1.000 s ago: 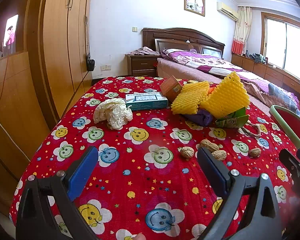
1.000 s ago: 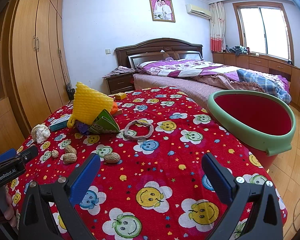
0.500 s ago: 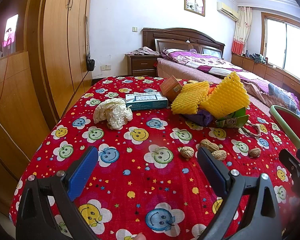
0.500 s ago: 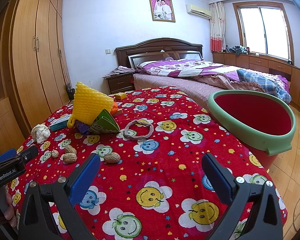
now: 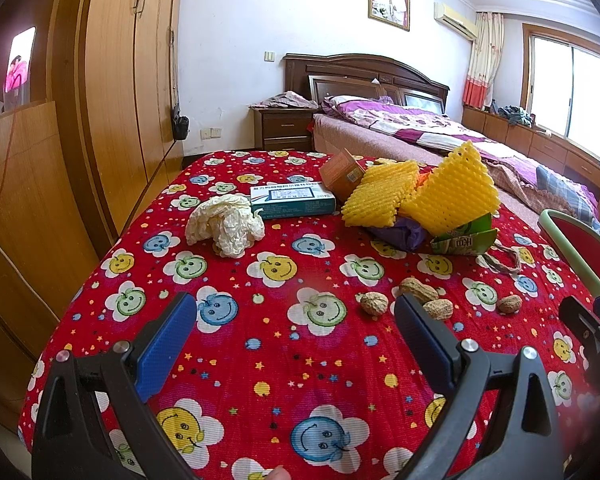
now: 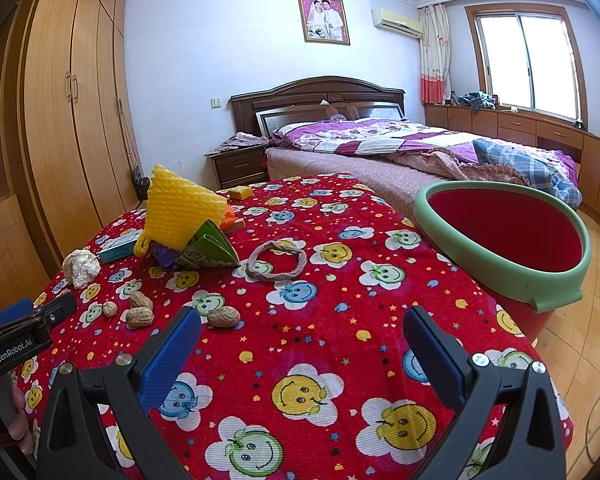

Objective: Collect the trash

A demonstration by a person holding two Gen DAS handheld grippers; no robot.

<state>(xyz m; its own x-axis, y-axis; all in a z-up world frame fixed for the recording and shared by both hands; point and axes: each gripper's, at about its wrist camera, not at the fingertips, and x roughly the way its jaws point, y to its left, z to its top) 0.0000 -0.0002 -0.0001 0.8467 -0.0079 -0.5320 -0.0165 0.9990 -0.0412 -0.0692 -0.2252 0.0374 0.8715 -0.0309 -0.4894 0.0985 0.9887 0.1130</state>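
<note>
Trash lies on a round table with a red smiley cloth (image 5: 276, 344): crumpled white paper (image 5: 224, 224), a teal box (image 5: 292, 201), yellow foam nets (image 5: 448, 192), a purple wrapper (image 5: 400, 234), a green carton (image 5: 464, 240), a brown ring band (image 6: 276, 260), several peanuts and walnuts (image 5: 418, 290). A red bin with a green rim (image 6: 504, 232) stands at the table's right side. My left gripper (image 5: 296, 330) is open and empty above the near cloth. My right gripper (image 6: 302, 344) is open and empty, nearer the bin.
A wooden wardrobe (image 5: 112, 92) stands left of the table. A bed (image 6: 400, 148) and a nightstand (image 5: 284, 130) lie behind it. An orange box (image 5: 342, 174) leans by the foam nets. Wooden floor (image 6: 584, 320) shows beside the bin.
</note>
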